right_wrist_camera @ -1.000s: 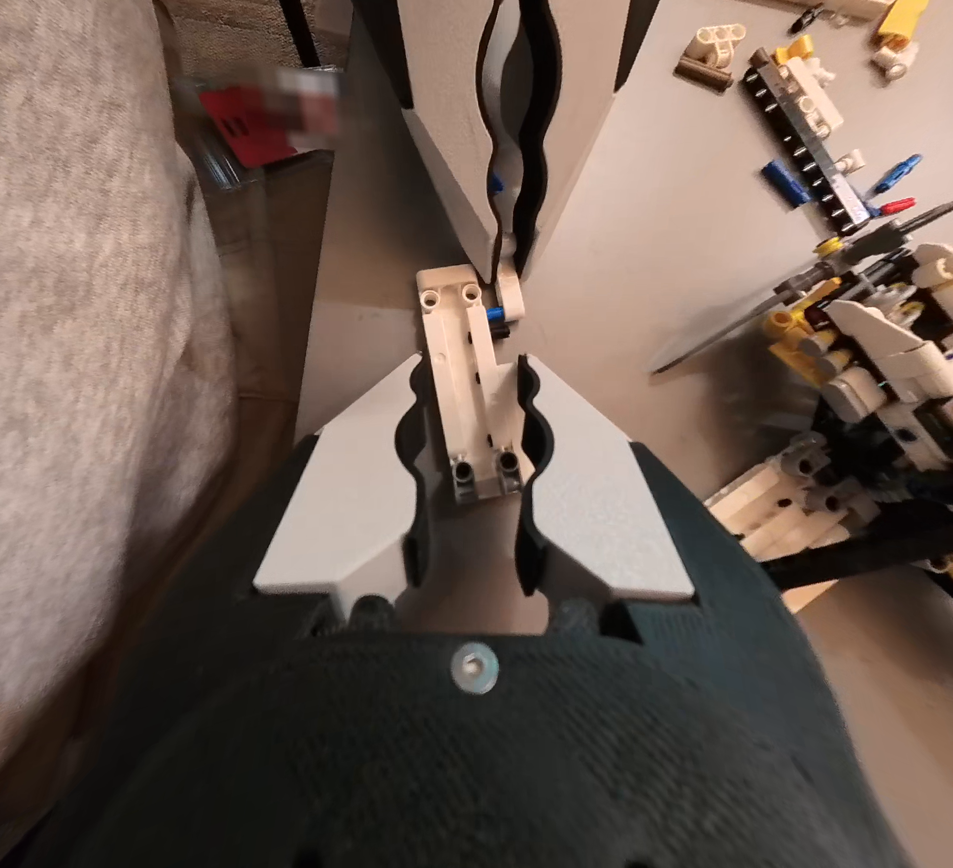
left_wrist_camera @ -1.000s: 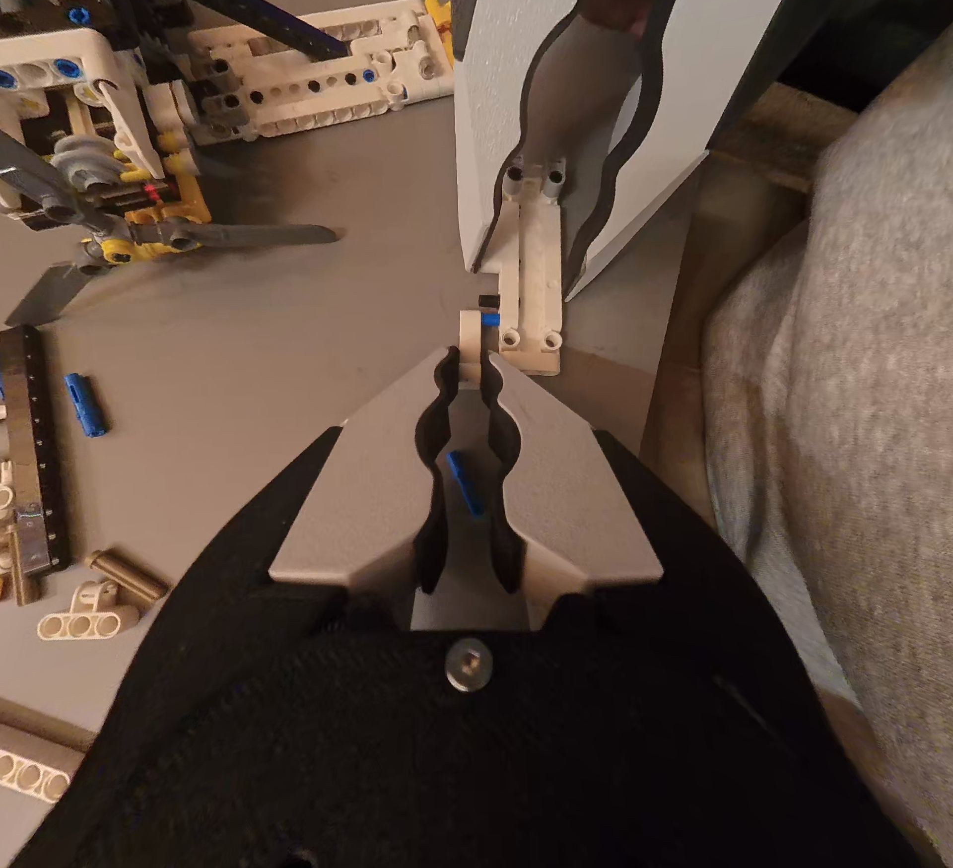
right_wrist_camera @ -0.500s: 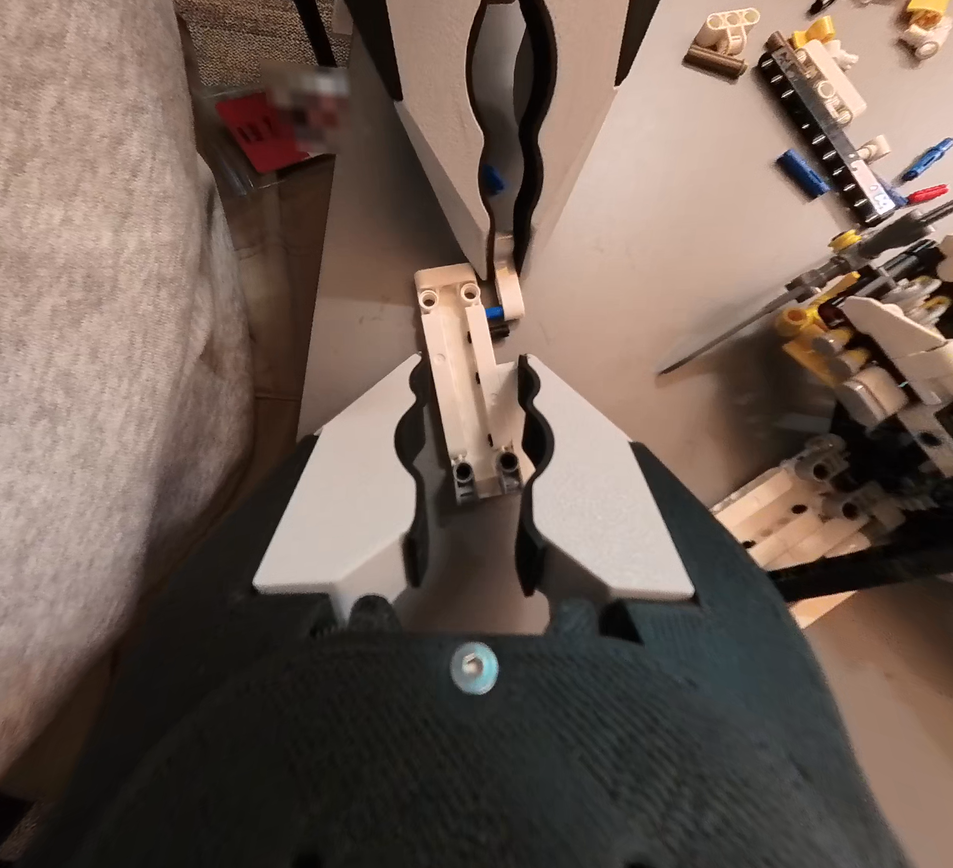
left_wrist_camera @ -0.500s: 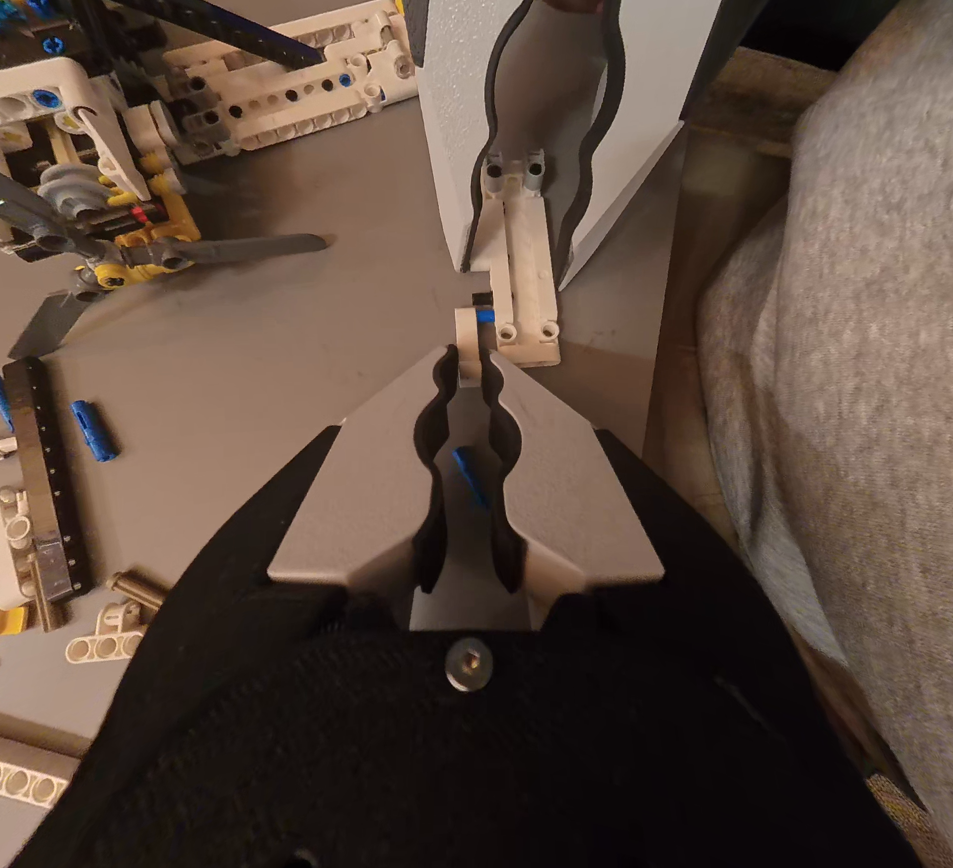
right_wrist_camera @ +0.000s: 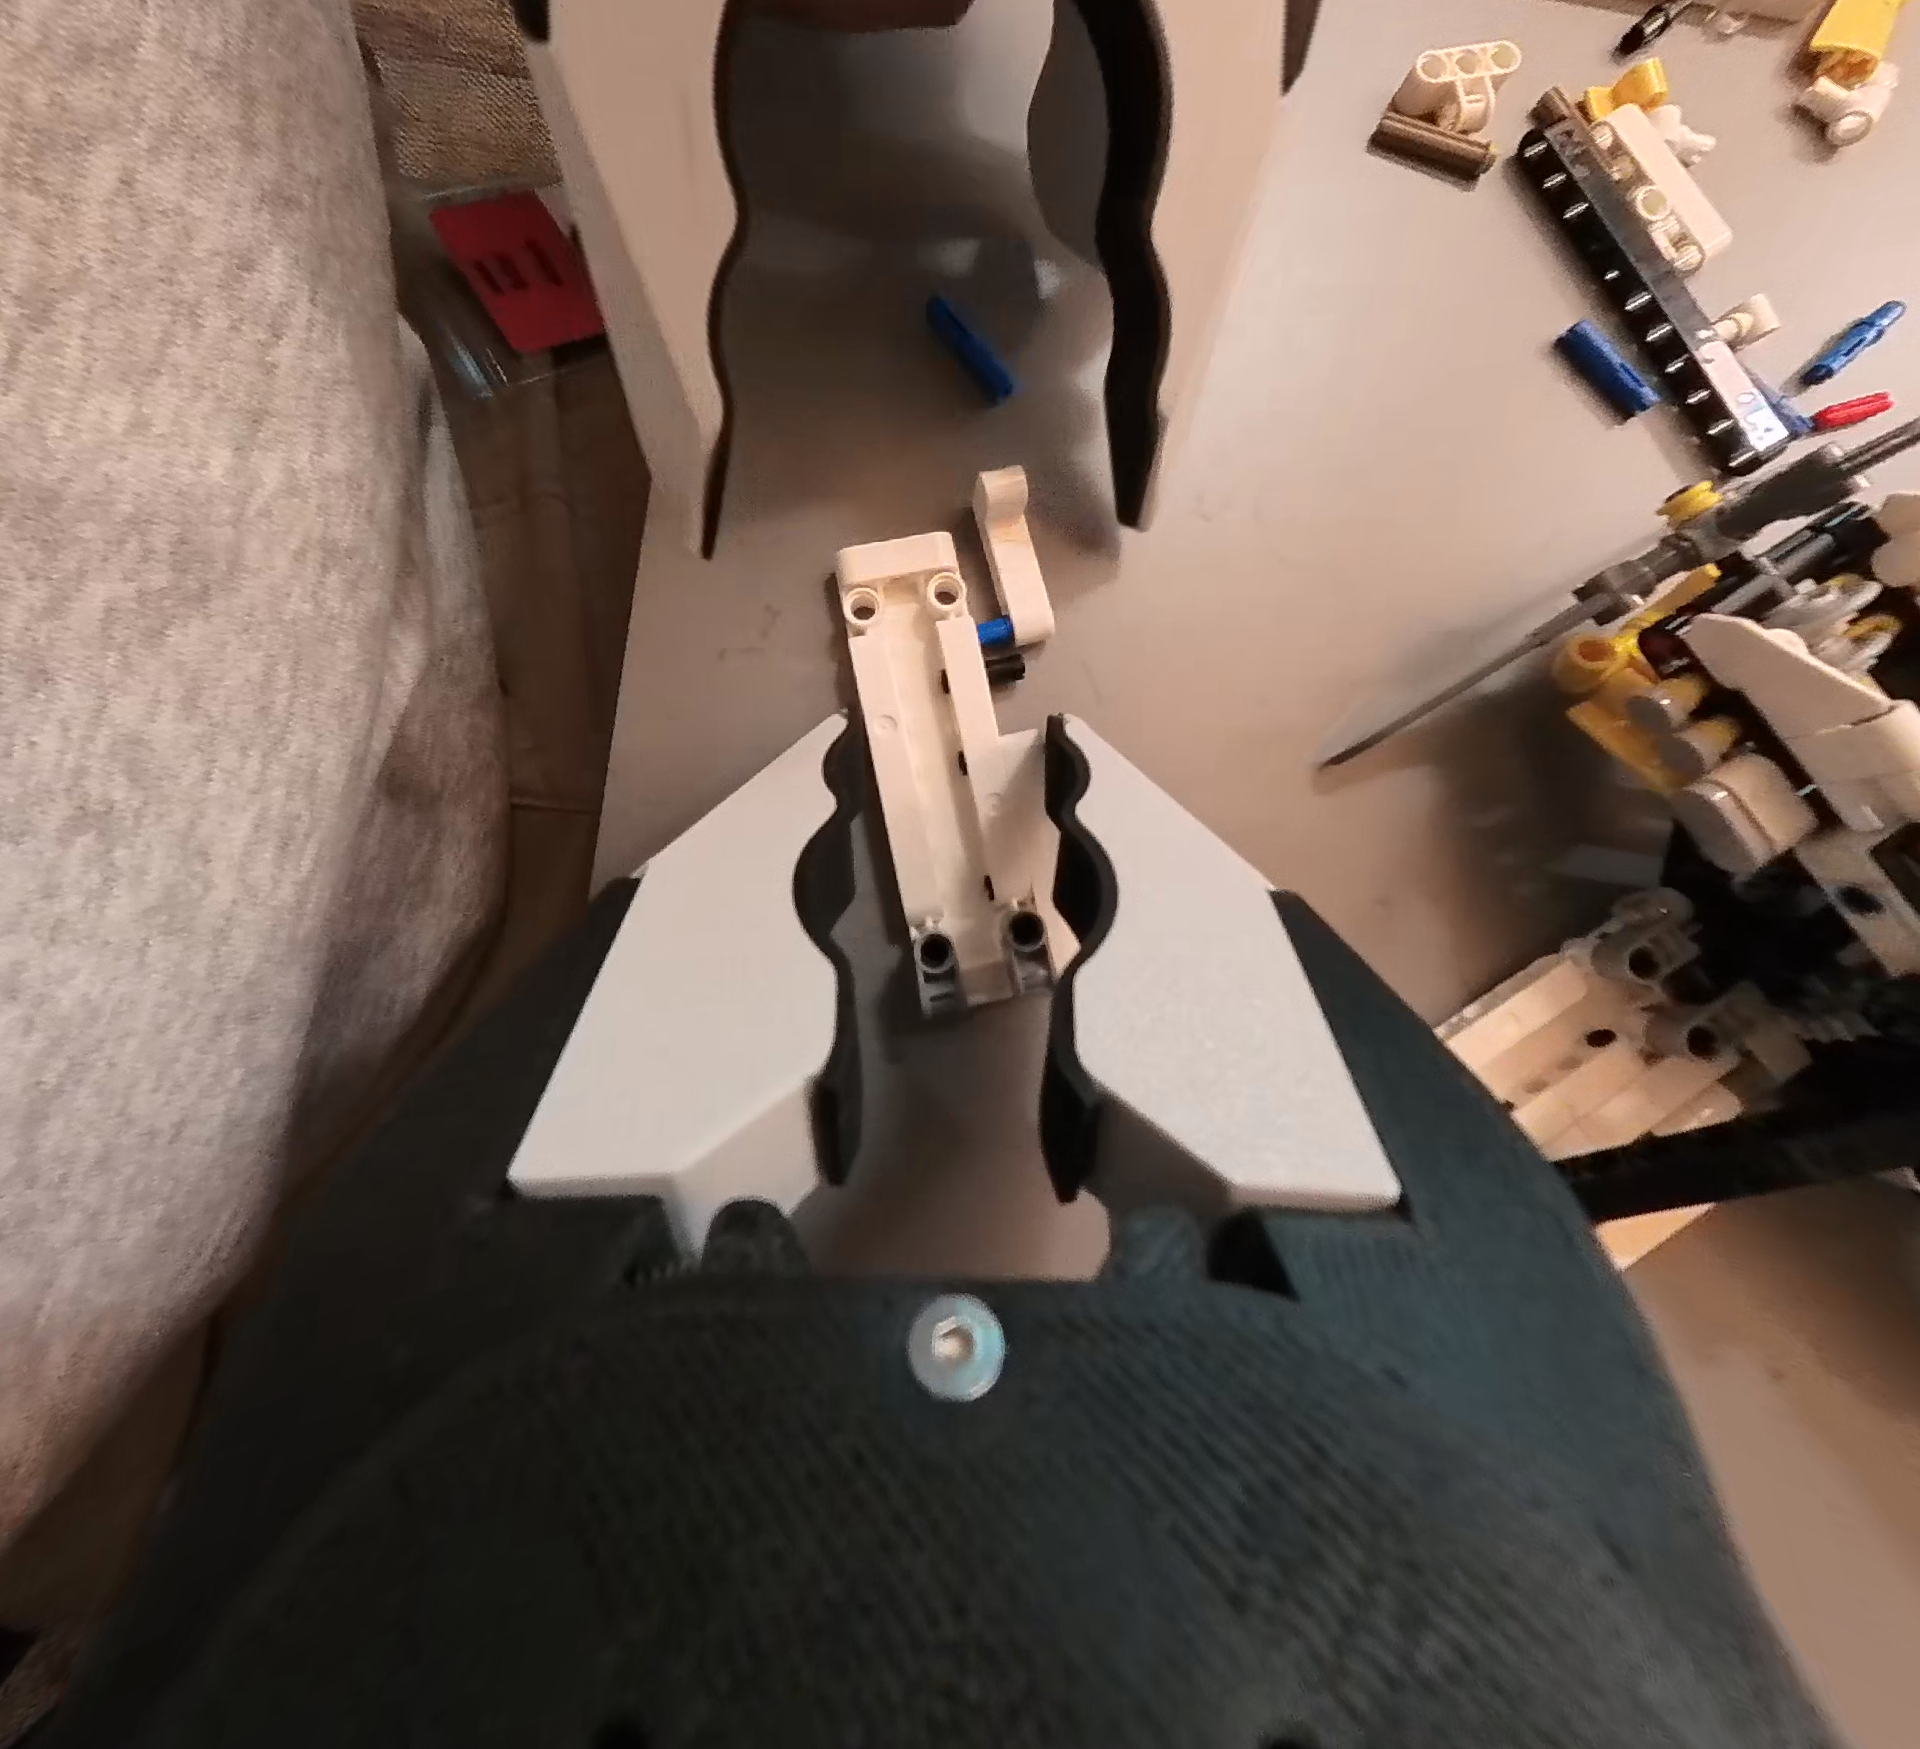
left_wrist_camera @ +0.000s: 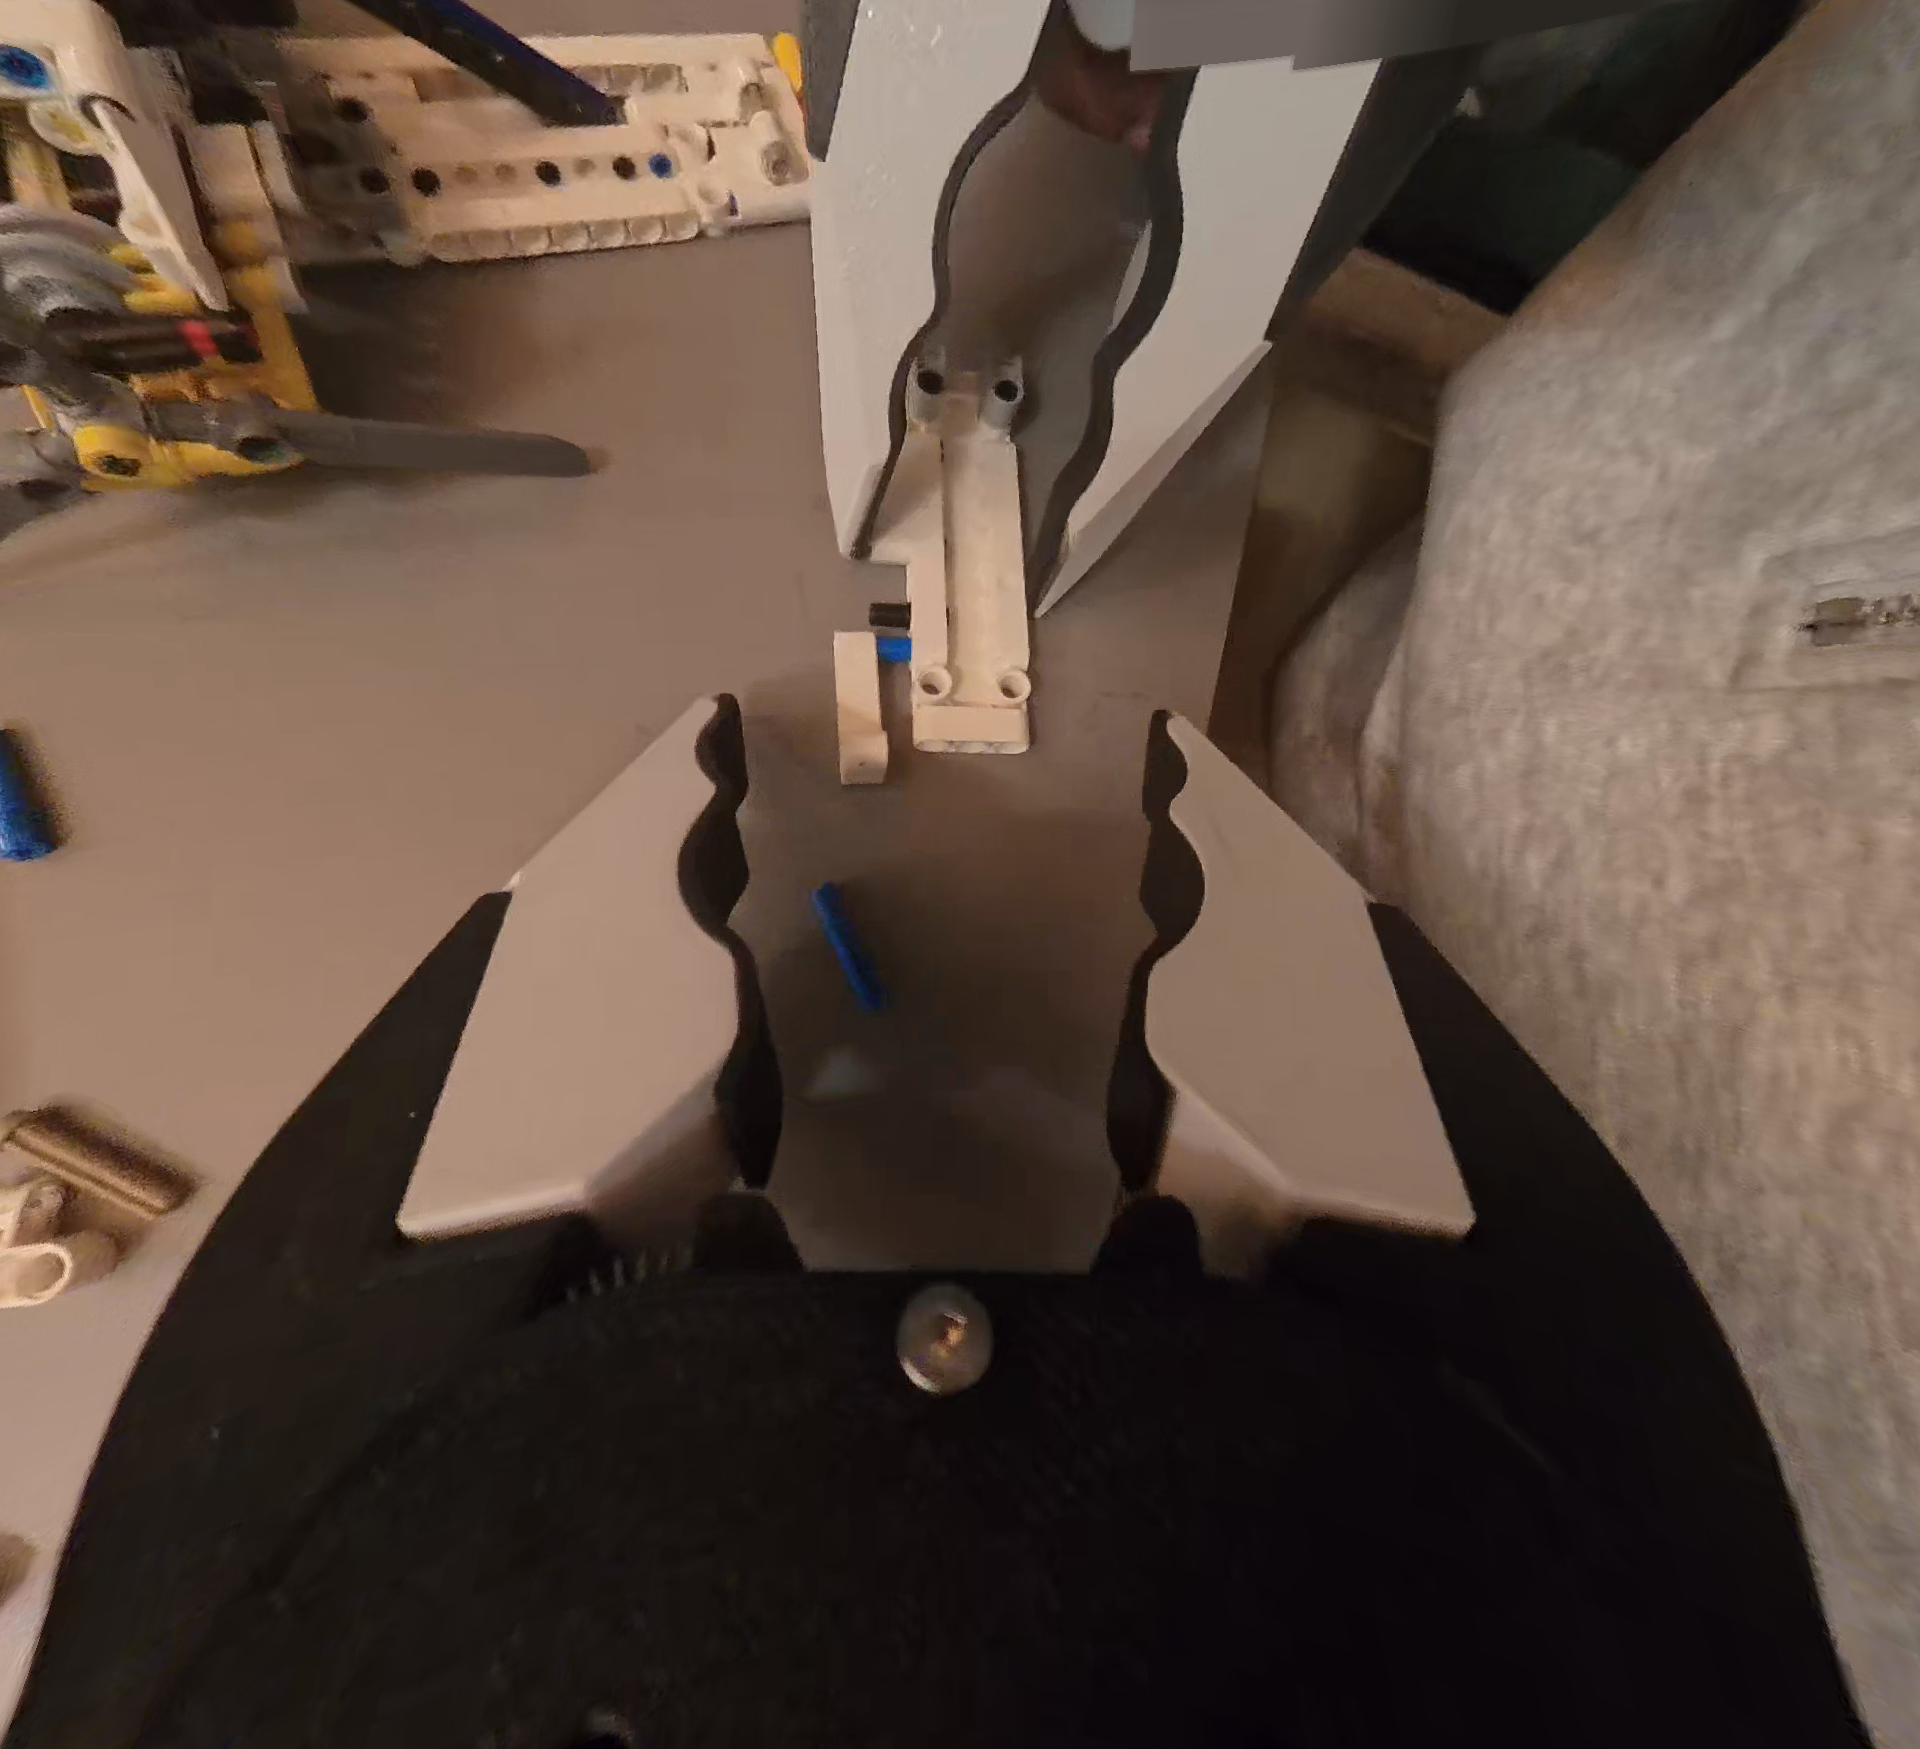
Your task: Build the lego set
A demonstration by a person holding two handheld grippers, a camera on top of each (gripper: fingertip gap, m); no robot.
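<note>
Since a moment ago our left tongs [left_wrist_camera: 940, 723] have let go of the small white lego arm [left_wrist_camera: 860, 712] and now stand wide apart. In the left wrist view this arm lies on the grey table [left_wrist_camera: 644, 660], joined by a blue pin to the long white lego panel [left_wrist_camera: 971, 577]; a loose blue peg [left_wrist_camera: 849, 946] lies between our fingers. In the right wrist view our right tongs [right_wrist_camera: 951, 733] are clamped on the panel [right_wrist_camera: 935, 764], and the half-built white and yellow lego model [right_wrist_camera: 1714, 764] stands at the right.
</note>
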